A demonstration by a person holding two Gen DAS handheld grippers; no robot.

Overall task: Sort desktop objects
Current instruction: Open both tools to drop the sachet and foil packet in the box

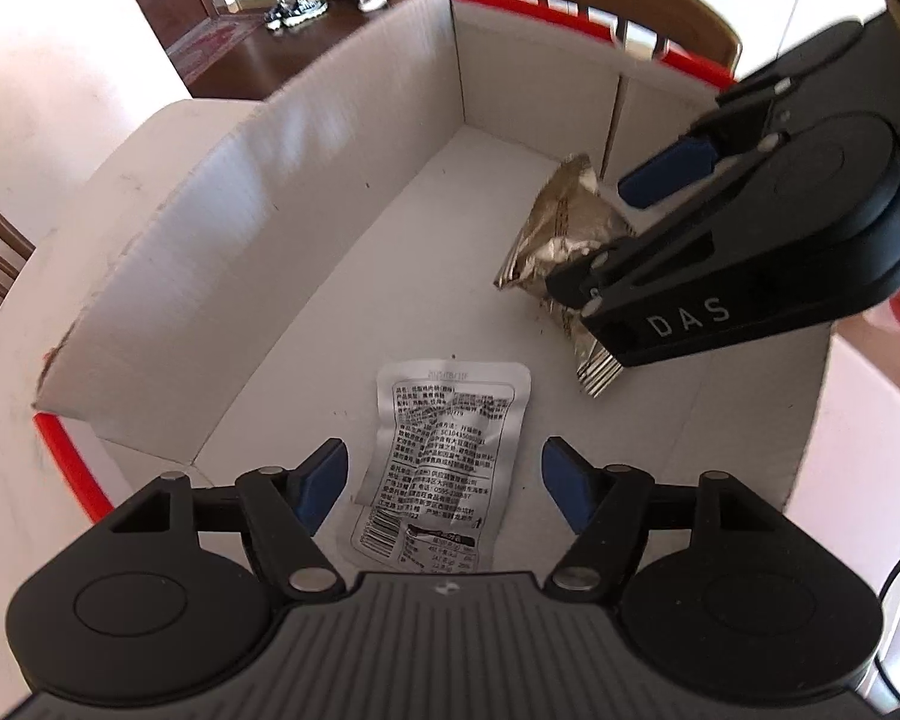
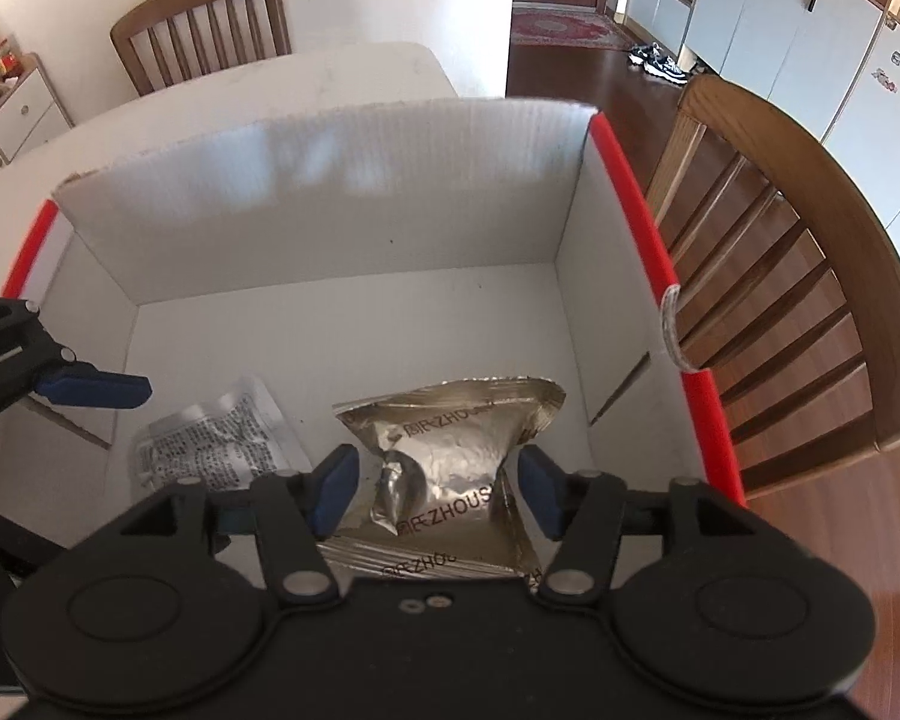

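A white cardboard box with red rims stands on a pale table. On its floor lies a flat silver packet with black print. My left gripper hangs over it, open, its blue pads apart on either side and not touching it. A crumpled gold foil packet lies to the right in the same box. Around it my right gripper stands open, with small gaps between the pads and the foil. The left wrist view shows the right gripper over the gold packet. The silver packet shows beside a left finger.
The box sits near the table's edge. A wooden chair stands close against the box's right red rim, and another chair is at the far side. Dark wood floor, shoes and white cabinets lie beyond.
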